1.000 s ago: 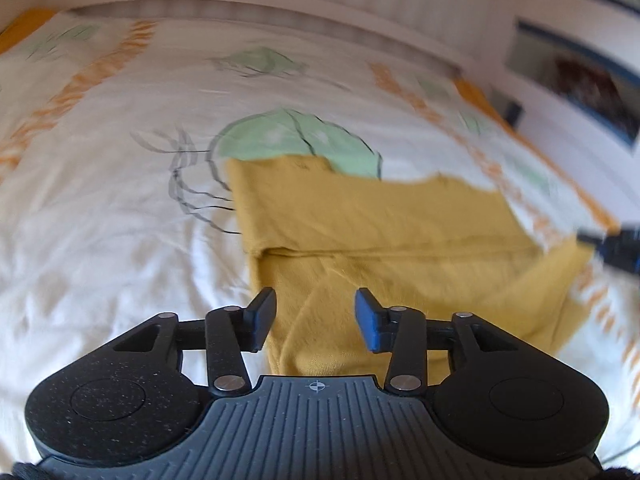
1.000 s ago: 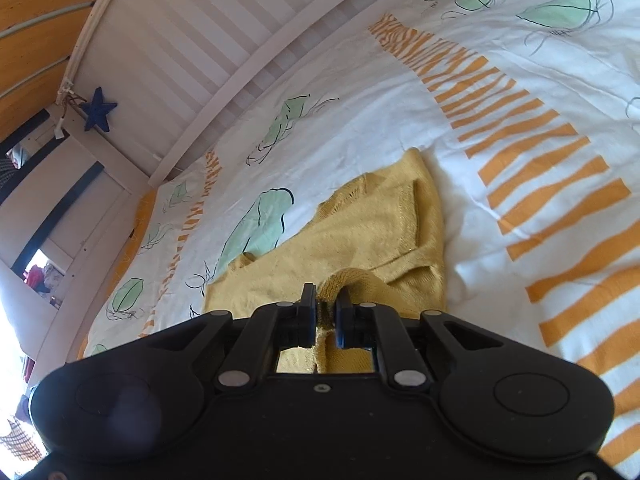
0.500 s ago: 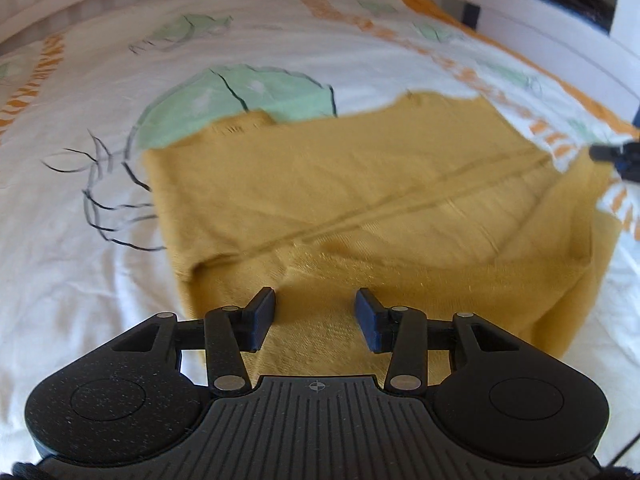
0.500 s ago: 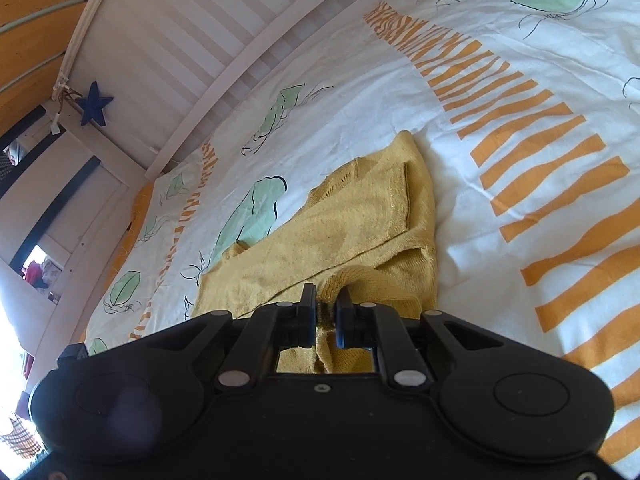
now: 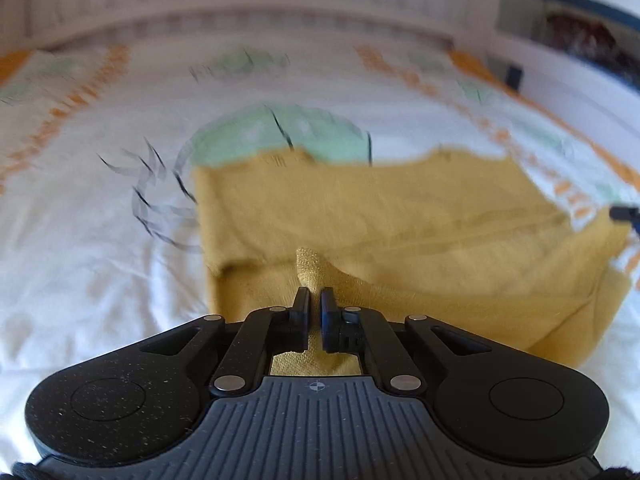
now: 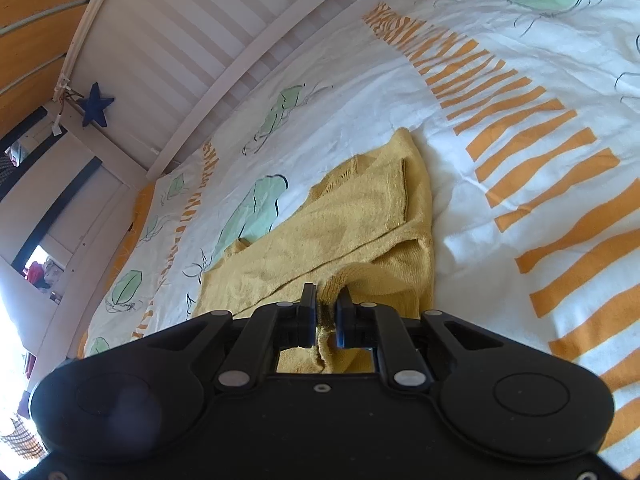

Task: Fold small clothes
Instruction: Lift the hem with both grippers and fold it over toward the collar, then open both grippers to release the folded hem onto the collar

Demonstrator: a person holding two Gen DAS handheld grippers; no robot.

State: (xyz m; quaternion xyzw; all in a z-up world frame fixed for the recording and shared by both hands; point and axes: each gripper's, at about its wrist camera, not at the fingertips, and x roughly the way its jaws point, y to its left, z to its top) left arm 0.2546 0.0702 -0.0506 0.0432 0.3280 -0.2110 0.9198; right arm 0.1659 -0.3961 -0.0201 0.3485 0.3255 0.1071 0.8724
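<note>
A mustard-yellow knit garment (image 5: 380,216) lies partly folded on the bed. In the left wrist view my left gripper (image 5: 315,298) is shut on the garment's near edge, and a pinched peak of knit rises just ahead of the blue pads. In the right wrist view the same garment (image 6: 340,224) stretches away from me, and my right gripper (image 6: 326,304) is shut on a bunched fold of its near edge. The tip of the right gripper shows at the far right of the left wrist view, at the garment's right corner.
The white bed cover (image 6: 520,184) has orange stripes and green leaf prints. A white slatted bed rail (image 6: 224,48) runs along the far side, with a blue star (image 6: 96,109) hanging by it. White shelving (image 5: 568,40) stands at the right.
My left gripper has closed from open onto the garment's near edge and pulled back a little, lifting a small peak of fabric. The right gripper stays shut on its fold, unmoved.
</note>
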